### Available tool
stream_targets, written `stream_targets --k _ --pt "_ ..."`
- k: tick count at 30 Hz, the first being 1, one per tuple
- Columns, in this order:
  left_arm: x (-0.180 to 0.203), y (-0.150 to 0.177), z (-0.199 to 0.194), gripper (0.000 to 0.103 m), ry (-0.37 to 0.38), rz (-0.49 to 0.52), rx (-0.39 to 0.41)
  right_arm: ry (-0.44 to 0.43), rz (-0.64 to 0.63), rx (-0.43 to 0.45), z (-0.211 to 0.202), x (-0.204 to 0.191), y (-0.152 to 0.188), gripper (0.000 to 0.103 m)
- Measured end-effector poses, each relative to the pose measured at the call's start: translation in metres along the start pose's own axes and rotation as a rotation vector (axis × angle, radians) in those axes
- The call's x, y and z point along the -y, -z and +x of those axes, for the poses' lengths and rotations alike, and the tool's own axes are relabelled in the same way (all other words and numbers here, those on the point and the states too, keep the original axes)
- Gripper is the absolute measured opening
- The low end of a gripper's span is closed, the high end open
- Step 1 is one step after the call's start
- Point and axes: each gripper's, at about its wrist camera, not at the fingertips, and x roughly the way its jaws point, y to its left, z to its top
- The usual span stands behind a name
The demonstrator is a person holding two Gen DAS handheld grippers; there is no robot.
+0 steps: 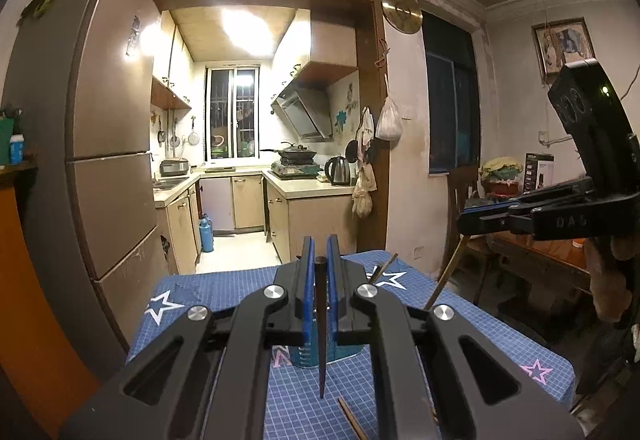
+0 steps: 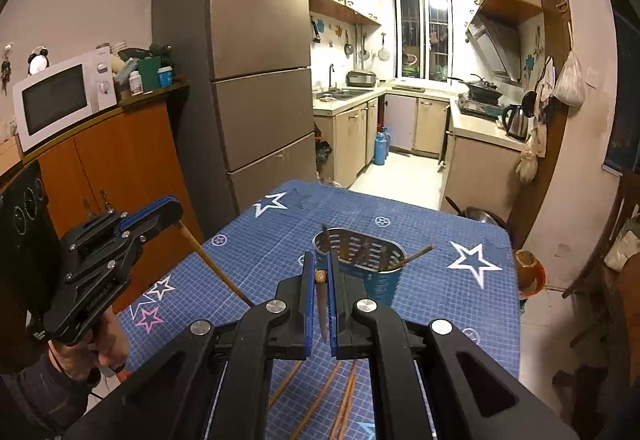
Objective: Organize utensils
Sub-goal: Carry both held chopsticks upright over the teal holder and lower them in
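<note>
A table covered with a blue grid-patterned cloth printed with white and pink stars stands at the near side of a room that opens onto a lit kitchen at the far end.

Toward the middle of the table, a blue perforated utensil holder stands upright. Two chopsticks lean inside it, one sticking out past its right rim, another rising at its left rim.

The left gripper is raised above the table. Its two blue-padded fingers are pressed together on a dark chopstick, which hangs down between them with its thin tip pointing toward the cloth. In the right wrist view the same gripper shows at the left, held in a person's hand, with the chopstick slanting down and to the right from its jaws.

The right gripper is also raised, just near of the utensil holder. Its fingers are pinched on a second chopstick, dark with a patterned pale band at its top end, hanging downward.

More loose chopsticks lie flat on the cloth at the near edge, below the right gripper.

A tall brown refrigerator stands to the left of the kitchen opening, and a white microwave sits on an orange cabinet further left.
</note>
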Motion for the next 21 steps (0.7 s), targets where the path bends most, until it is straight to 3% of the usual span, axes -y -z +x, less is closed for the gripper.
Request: stream_targets --k 21 --pt "-0.007 -0.083 0.035 0.005 -0.029 0.04 0.073 0.09 -0.01 0.043 -0.02 0.043 -0.087 0.007"
